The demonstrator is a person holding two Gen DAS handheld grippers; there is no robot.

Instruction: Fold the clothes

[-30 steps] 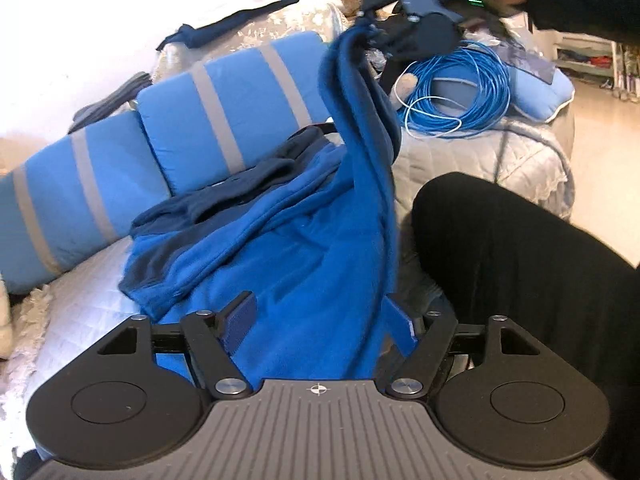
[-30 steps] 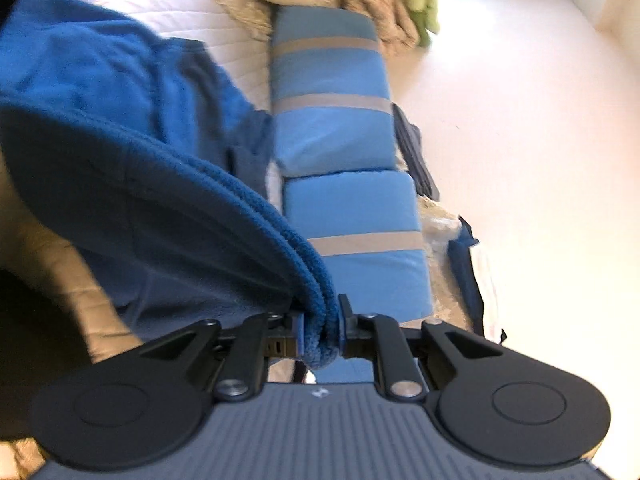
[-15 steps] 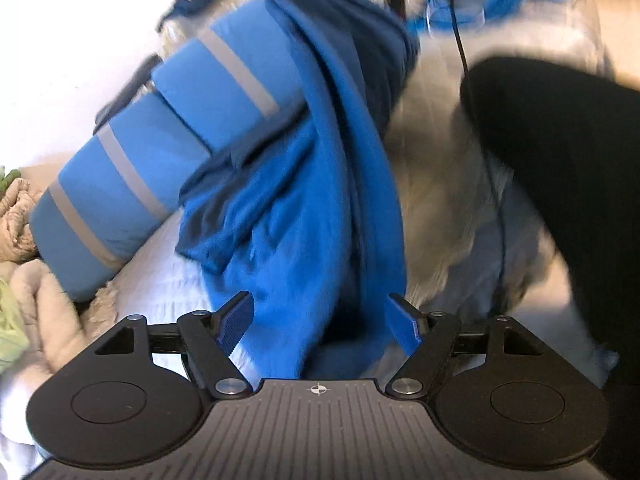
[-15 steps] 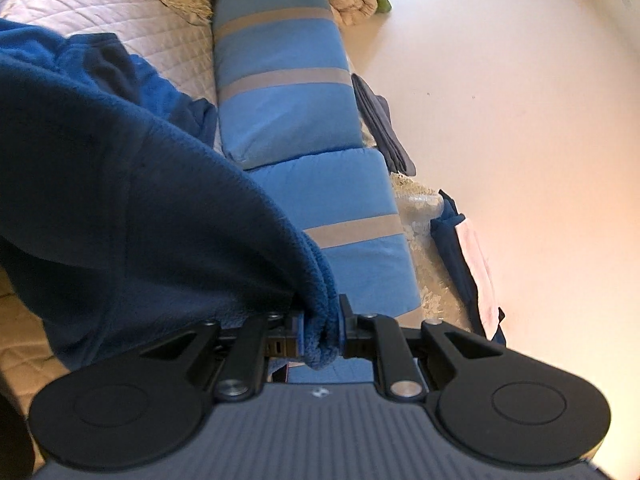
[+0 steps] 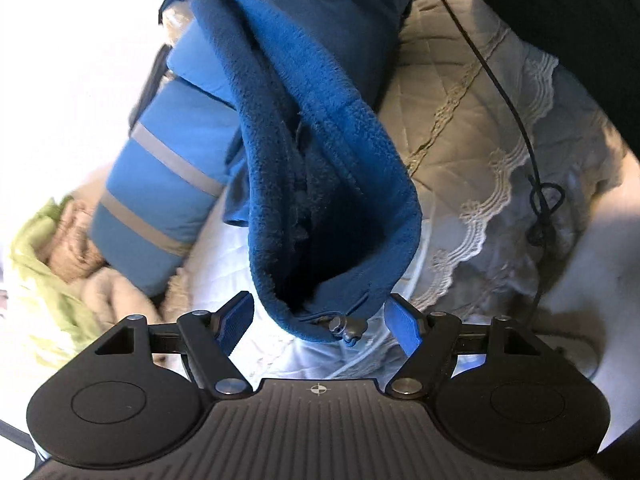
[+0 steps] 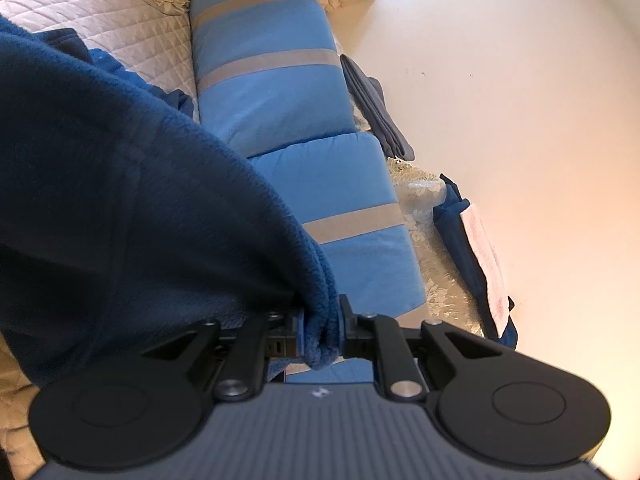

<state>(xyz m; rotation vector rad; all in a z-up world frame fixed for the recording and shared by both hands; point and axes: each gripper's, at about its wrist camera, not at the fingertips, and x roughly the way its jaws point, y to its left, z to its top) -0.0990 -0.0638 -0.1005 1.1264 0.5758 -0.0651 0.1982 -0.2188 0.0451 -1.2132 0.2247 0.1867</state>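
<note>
A blue fleece garment [image 5: 320, 148] hangs in a long fold over the quilted bed, its lower end with a zip pull dangling between the blue pads of my left gripper [image 5: 320, 322]. Those jaws stand wide and the pads do not press the cloth. In the right wrist view the same fleece [image 6: 120, 200] drapes down to the left from my right gripper [image 6: 320, 340], which is shut on a bunched edge of it.
Two blue cushions with grey stripes [image 6: 288, 128] line the bed along a pale wall. Beige and green blankets [image 5: 52, 248] lie heaped at the far end. A lace-trimmed quilt [image 5: 480, 152] carries a black cable [image 5: 516, 120]; a dark-clothed person [image 5: 568, 12] fills the upper right.
The fleece has been lifted off the bed and now hangs. My left gripper has sunk and rolled, so the hem now dangles between its jaws. The right gripper has moved sideways along the cushions, still gripping.
</note>
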